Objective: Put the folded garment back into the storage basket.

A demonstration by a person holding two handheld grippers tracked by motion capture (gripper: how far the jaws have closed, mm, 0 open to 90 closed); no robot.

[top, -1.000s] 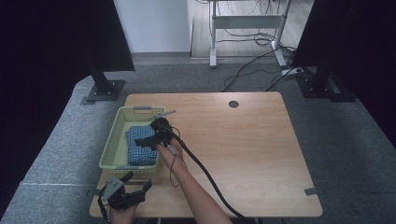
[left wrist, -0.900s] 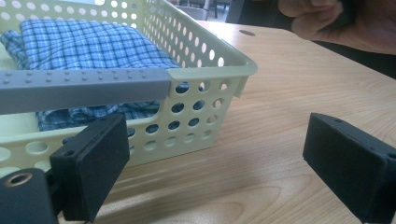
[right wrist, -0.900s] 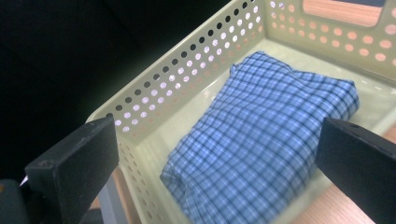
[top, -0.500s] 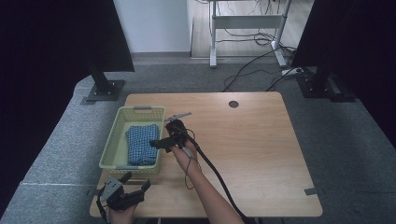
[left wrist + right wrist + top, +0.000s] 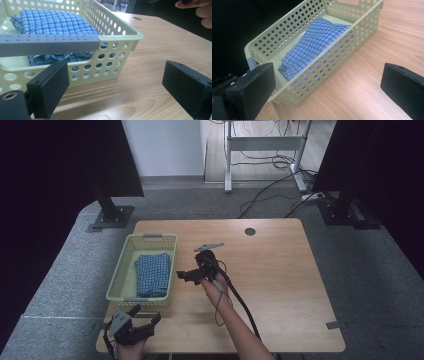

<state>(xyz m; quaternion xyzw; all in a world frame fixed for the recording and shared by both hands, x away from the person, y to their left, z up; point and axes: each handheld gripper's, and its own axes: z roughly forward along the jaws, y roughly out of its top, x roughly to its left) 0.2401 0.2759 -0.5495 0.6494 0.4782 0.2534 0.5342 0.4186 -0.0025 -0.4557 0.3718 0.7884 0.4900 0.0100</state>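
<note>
— Cloth (image 5: 152, 274) first: blue checked, folded, lying inside the pale green basket (image 5: 120, 275) on the left part of the wooden table (image 5: 280, 285).

— And where are the tools relative to it?

— The right gripper (image 5: 186, 275) hangs just beside the basket's right wall, over bare wood, tips turned toward the basket. It is apart from the cloth, with that perforated wall between them. In the right gripper view the cloth (image 5: 319, 40) sits up and left of the jaws, behind the holes of the basket (image 5: 362, 22).

— Is it holding anything?

— Nothing. Its jaws stand wide apart with only table grain between them.

— And the left one?

— The left gripper (image 5: 145, 324) is down at the near edge of the table, just below the basket's near end. In the left gripper view the basket's corner (image 5: 120, 37) is right ahead of the gripper (image 5: 115, 85), and the grey handle strip (image 5: 50, 43) runs across the rim, with the cloth (image 5: 57, 20) heaped behind it. Those jaws are spread wide too, and empty.

— How are the arms set?

— The right forearm (image 5: 235, 320) comes up from the bottom edge, slanting left toward the basket, hand (image 5: 212, 282) wrapped round the gripper's body, a black cable (image 5: 245, 305) trailing back along the arm. The left hand (image 5: 131, 347) barely clears the table's near edge, gripper angled up and right.
</note>
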